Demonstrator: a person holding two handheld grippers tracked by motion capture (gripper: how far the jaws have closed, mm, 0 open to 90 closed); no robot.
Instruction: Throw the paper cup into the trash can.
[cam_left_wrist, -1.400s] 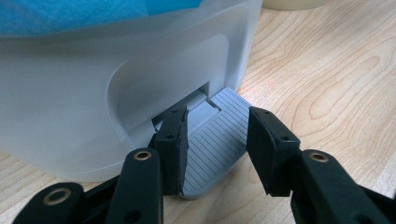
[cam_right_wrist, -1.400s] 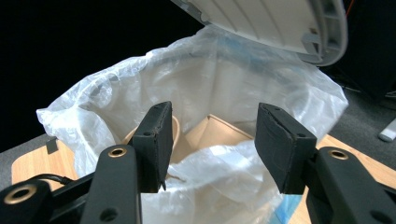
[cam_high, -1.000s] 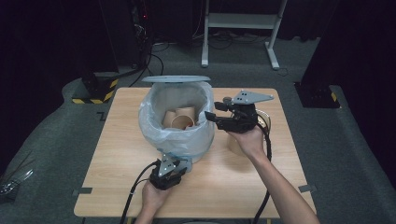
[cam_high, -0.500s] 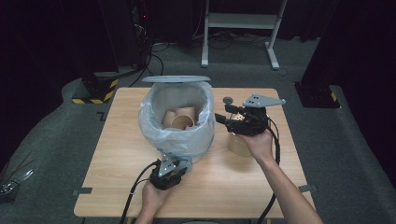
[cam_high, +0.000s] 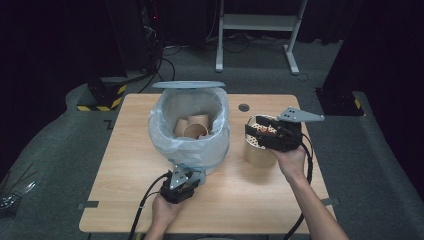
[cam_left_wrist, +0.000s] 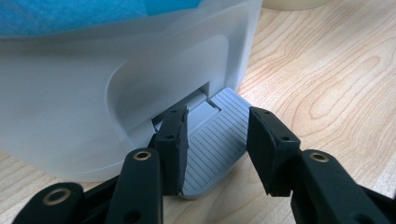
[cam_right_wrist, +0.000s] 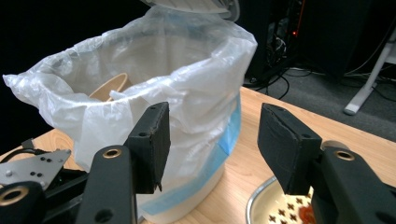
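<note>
Pedal bin stands mid-table, lid up, clear liner folded over the rim, paper cups lying inside. Left gripper sits at the bin's near base, on the person's side; in the left gripper view its jaws stand either side of the grey ribbed pedal, one pad against the pedal's edge, the other just clear, so no firm pinch shows there, jaws partly spread. Right gripper is to the right of the bin, just above a brown cup standing on the table beside the bin. In the right gripper view its jaws are apart with nothing between them, the cup's rim below them, the bin beyond.
</note>
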